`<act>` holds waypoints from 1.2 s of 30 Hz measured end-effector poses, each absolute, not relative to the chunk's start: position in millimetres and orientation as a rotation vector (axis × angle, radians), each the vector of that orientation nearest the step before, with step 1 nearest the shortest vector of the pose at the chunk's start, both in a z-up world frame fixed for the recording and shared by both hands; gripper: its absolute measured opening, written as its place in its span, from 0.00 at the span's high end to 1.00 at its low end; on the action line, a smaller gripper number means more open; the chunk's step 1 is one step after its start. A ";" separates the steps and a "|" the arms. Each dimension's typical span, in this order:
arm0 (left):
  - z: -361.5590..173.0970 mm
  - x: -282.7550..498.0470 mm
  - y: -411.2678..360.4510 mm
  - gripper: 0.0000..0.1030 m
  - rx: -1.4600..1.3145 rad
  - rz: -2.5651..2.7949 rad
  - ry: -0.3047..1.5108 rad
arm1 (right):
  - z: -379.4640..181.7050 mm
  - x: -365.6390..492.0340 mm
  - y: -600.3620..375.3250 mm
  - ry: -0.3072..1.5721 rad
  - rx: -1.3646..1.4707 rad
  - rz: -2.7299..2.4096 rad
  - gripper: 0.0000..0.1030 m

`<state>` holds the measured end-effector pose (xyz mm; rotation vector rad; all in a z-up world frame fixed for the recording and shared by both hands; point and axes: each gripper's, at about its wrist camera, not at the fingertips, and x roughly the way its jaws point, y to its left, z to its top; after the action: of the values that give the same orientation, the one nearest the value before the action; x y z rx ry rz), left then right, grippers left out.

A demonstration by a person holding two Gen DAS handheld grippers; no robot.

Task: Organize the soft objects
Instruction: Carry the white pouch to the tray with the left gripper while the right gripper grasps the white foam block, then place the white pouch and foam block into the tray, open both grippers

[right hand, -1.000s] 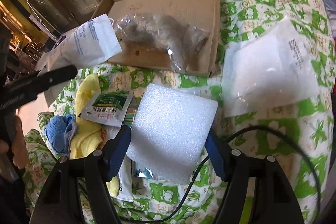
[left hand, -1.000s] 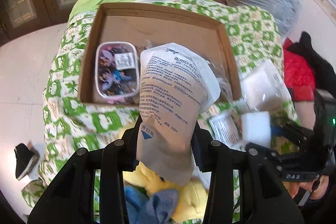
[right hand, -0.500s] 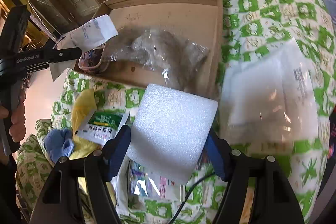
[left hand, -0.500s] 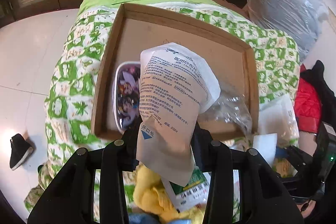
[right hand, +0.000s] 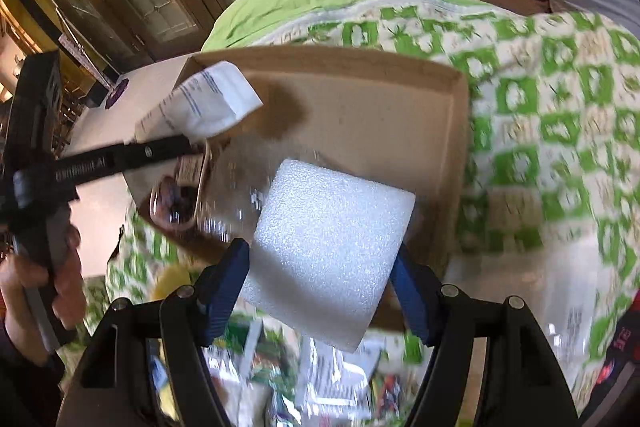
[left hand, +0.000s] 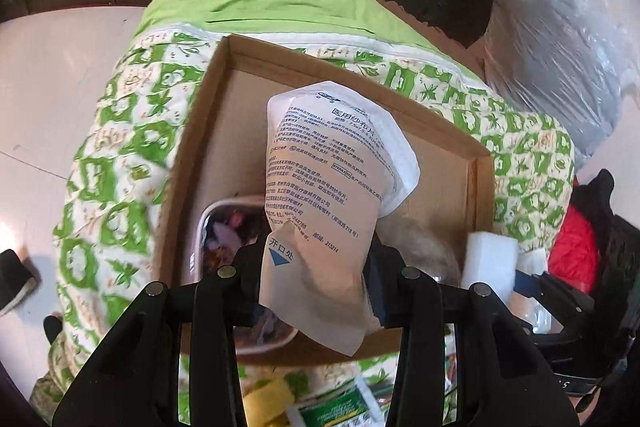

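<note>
My left gripper [left hand: 314,281] is shut on a white gauze packet [left hand: 328,187] with blue print and holds it above the left part of a shallow cardboard tray [left hand: 486,195]. My right gripper [right hand: 322,291] is shut on a white foam block [right hand: 330,247] over the tray's [right hand: 460,115] near right part. In the tray lie a printed pouch [left hand: 224,239] and a clear plastic bag [right hand: 236,195] with something brown in it. The left gripper [right hand: 160,151] with its packet [right hand: 212,103] shows in the right wrist view.
The tray rests on a green-and-white patterned quilt [left hand: 120,163]. Near me on the quilt lie a yellow cloth [left hand: 264,403], a green sachet [left hand: 340,411] and several packets [right hand: 320,387]. A grey plastic sack [left hand: 560,47] and red and black clothes [left hand: 576,247] lie at the right.
Both grippers have moved forward over the tray with their loads. The packet now hangs over the printed pouch and the foam block over the clear bag.
</note>
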<state>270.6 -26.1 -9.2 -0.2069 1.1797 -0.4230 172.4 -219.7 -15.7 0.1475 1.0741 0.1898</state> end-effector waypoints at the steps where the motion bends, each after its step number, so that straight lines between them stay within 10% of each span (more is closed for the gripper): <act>1: -11.6 272.8 -27.5 0.62 -0.205 -0.420 1.181 | -18.0 179.7 -218.1 1.080 0.144 0.184 0.32; 14: -15.6 290.4 -17.2 0.61 -0.138 -0.341 1.159 | -42.6 226.7 -209.8 1.125 0.096 0.144 0.32; 29: -9.1 283.2 -29.4 0.26 -0.145 -0.348 1.150 | -40.6 217.2 -220.4 1.057 0.130 0.116 0.18; 36: -1.4 277.3 -32.5 0.25 -0.109 -0.346 1.142 | -33.2 198.8 -224.7 1.015 0.127 0.130 0.13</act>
<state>277.3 -32.5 -1.4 -0.1088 1.1422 -0.3458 198.8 -224.7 -33.2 0.1270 1.0155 0.1299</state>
